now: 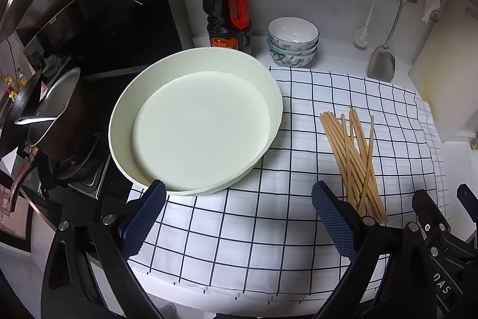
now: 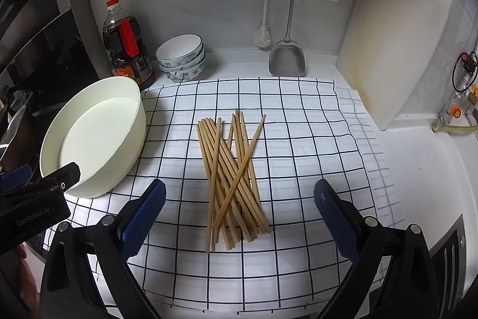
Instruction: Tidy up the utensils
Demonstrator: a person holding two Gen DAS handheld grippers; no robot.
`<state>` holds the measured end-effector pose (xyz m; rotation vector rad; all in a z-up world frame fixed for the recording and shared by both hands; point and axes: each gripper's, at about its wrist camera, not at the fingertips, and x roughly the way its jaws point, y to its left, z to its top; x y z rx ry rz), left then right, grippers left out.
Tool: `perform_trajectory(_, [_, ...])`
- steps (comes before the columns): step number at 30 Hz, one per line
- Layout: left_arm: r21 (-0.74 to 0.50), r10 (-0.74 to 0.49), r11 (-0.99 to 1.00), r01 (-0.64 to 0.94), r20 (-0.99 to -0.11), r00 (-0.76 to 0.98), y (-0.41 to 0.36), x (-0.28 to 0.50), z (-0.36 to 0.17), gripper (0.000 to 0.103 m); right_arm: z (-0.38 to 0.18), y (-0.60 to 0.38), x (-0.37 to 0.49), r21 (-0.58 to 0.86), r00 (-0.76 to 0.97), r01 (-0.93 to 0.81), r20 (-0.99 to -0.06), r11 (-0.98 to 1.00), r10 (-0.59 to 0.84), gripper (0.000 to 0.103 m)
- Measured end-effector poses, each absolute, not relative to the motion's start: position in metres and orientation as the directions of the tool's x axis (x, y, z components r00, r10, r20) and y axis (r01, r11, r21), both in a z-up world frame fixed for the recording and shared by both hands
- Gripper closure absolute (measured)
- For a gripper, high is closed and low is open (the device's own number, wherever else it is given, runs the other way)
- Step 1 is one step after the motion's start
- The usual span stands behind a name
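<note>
Chopsticks (image 2: 233, 178) lie heaped on our checked cloth (image 2: 298, 139), right of the white basin (image 2: 125, 139); both our left gripper (image 1: 239, 217) and right gripper (image 2: 239, 217) hold fingers wide, empty.

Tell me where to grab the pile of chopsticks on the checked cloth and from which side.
Grip the chopsticks at the near half, where they bunch closest. Bring the right gripper down from above, jaws set across their length. It is already open and lined up over them. The far tips fan and cross, so a hold there would likely miss some.
</note>
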<state>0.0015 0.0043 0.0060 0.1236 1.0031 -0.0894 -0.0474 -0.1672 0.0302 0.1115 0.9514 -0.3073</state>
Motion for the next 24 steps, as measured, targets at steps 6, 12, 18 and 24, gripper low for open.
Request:
perform_trajectory(6, [0.063,-0.017,0.989,0.131,-0.845,0.535,0.0047,0.0011,0.0062,0.007,0.0305,-0.1674,-0.0475,-0.039,0.541,0.305,-0.816,0.952,-0.206,0.008])
perform_trajectory(12, [0.063,-0.017,0.989,0.13,-0.844,0.535,0.0041,0.0008,0.0056,0.007,0.0308,-0.1672,-0.0485,-0.035,0.542,0.305,-0.815,0.952,-0.204,0.008])
perform_trajectory(18, [0.063,-0.017,0.989,0.13,-0.844,0.536,0.0044,0.001,0.0055,0.007,0.0318,-0.1678,-0.0483,-0.033,0.541,0.303,-0.817,0.952,-0.201,0.008])
perform_trajectory(24, [0.064,-0.016,0.989,0.131,-0.844,0.535,0.0042,0.0009,0.0055,0.007,0.0325,-0.1684,-0.0484,-0.031,0.541,0.307,-0.817,0.951,-0.201,0.008])
